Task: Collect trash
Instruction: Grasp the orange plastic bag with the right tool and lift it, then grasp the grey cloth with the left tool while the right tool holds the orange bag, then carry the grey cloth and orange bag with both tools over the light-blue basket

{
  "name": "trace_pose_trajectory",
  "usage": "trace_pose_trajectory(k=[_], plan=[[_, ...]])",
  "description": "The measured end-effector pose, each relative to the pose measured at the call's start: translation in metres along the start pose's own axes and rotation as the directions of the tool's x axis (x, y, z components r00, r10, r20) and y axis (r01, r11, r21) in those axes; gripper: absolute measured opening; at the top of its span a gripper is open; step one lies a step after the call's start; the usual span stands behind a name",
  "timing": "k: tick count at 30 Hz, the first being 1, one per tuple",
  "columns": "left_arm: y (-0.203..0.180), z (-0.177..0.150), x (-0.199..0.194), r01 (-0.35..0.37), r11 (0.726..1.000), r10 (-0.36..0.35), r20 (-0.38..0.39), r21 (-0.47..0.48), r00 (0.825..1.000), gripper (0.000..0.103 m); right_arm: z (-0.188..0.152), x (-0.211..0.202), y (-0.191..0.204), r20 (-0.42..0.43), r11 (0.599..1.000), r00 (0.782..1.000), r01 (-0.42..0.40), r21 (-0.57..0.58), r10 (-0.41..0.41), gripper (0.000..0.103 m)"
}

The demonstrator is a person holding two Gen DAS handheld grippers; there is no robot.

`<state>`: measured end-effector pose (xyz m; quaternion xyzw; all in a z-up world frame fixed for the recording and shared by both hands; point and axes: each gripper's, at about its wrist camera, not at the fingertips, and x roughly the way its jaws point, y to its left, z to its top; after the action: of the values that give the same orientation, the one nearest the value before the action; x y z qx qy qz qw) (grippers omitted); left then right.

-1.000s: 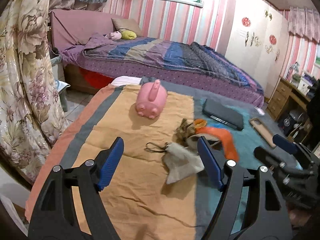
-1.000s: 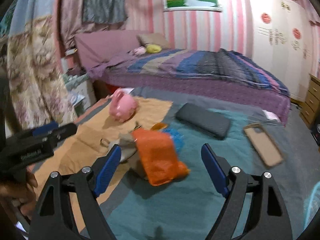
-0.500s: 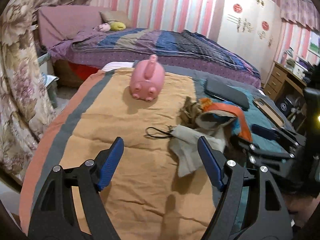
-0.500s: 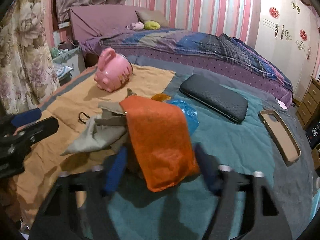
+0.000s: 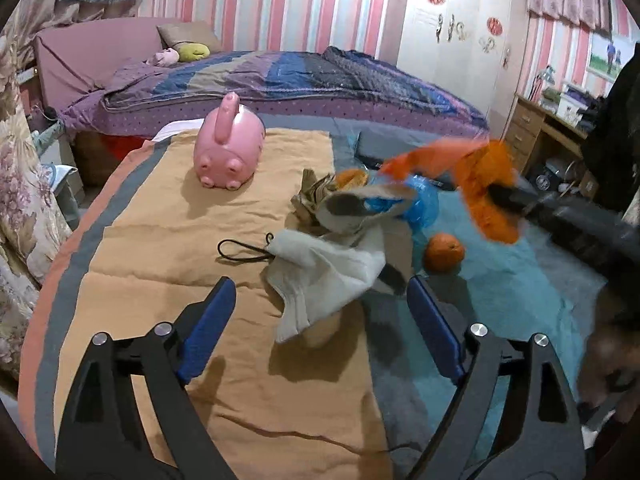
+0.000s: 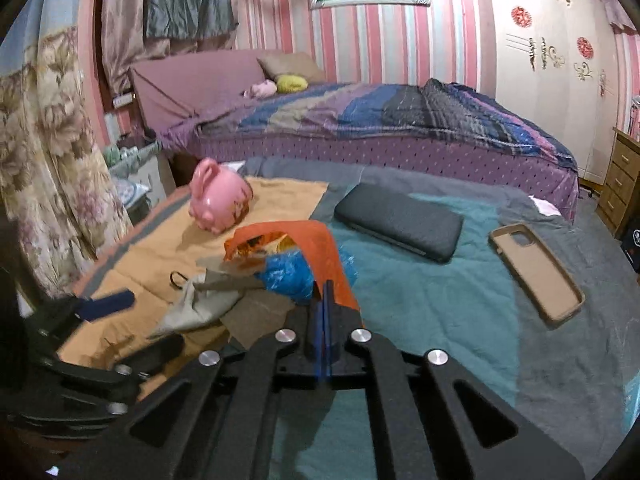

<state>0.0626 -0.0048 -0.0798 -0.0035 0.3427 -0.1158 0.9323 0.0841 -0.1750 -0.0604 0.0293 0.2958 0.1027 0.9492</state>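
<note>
The right hand-held gripper [image 6: 325, 300] has its two blue pads pressed together on a corner of the orange plastic bag [image 6: 320, 256], which is lifted a little above the blanket-covered bed [image 6: 440, 312] and hangs stretched and blurred in the left wrist view [image 5: 476, 176]. The left hand-held gripper [image 5: 320, 312] is wide open and holds nothing; it is over the orange cloth, near the bed's front edge. Between its fingers lies the grey cloth pouch [image 5: 320, 268] with a black loop. Just behind the pouch are a blue plastic bag [image 5: 420, 204] and some crumpled brown paper [image 5: 312, 196]. An orange fruit [image 5: 444, 252] lies beside the pouch on the teal part. A pink piggy bank [image 5: 228, 152] stands toward the far left corner. A dark flat case [image 6: 400, 224] and a phone case [image 6: 536, 272] lie toward the right edge.
</note>
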Motion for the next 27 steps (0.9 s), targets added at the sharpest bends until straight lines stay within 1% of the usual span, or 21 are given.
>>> trace_pose_trajectory(k=[1, 2, 3, 4, 6, 9, 10, 12, 15, 24, 27], plan=[[-0.001, 0.0, 0.002, -0.005, 1.0, 0.005, -0.004, 0.004, 1.0, 0.084, 0.001, -0.003, -0.002, 0.005, 1.0, 1.0, -0.003, 0.004, 0.003, 0.0], [-0.002, 0.0, 0.005, -0.009, 1.0, 0.009, -0.011, 0.008, 1.0, 0.074, 0.002, -0.007, -0.004, 0.014, 1.0, 1.0, -0.002, 0.009, 0.002, 0.0], [-0.002, 0.0, 0.007, -0.011, 1.0, 0.011, -0.019, 0.009, 1.0, 0.06, 0.003, -0.009, -0.006, 0.017, 1.0, 1.0, -0.003, 0.012, 0.003, 0.0], [-0.002, -0.001, 0.01, -0.012, 1.0, 0.012, -0.034, 0.008, 0.999, 0.052, 0.003, -0.011, -0.007, 0.019, 1.0, 1.0, -0.006, 0.014, 0.006, 0.0], [-0.001, -0.002, 0.014, -0.014, 1.0, 0.015, -0.052, 0.008, 0.999, 0.014, 0.004, -0.016, -0.01, 0.026, 1.0, 1.0, -0.008, 0.016, 0.008, 0.0], [0.003, -0.001, 0.012, -0.041, 0.999, 0.04, -0.05, -0.013, 0.998, 0.002, 0.006, -0.024, -0.017, 0.04, 1.0, 0.999, 0.002, 0.017, -0.002, 0.0], [0.006, 0.001, 0.006, -0.041, 0.998, 0.04, -0.034, -0.038, 0.999, 0.002, 0.007, -0.027, -0.019, 0.047, 1.0, 0.999, 0.002, 0.022, -0.003, 0.0], [0.009, 0.005, -0.003, -0.055, 0.997, 0.055, 0.001, -0.057, 0.998, 0.002, 0.009, -0.038, -0.028, 0.072, 0.999, 0.997, 0.0, 0.042, -0.003, 0.0], [0.013, 0.014, -0.027, -0.076, 0.994, 0.082, 0.08, -0.085, 0.993, 0.002, 0.01, -0.053, -0.04, 0.108, 0.998, 0.994, -0.004, 0.065, -0.003, 0.0], [0.006, 0.025, -0.059, -0.058, 0.993, 0.074, 0.172, -0.1, 0.982, 0.002, 0.01, -0.102, -0.064, 0.199, 0.992, 0.98, -0.026, 0.124, 0.001, 0.0], [-0.002, 0.029, -0.074, -0.037, 0.993, 0.059, 0.212, -0.109, 0.976, 0.002, 0.009, -0.114, -0.073, 0.218, 0.989, 0.976, -0.046, 0.14, 0.014, 0.0]])
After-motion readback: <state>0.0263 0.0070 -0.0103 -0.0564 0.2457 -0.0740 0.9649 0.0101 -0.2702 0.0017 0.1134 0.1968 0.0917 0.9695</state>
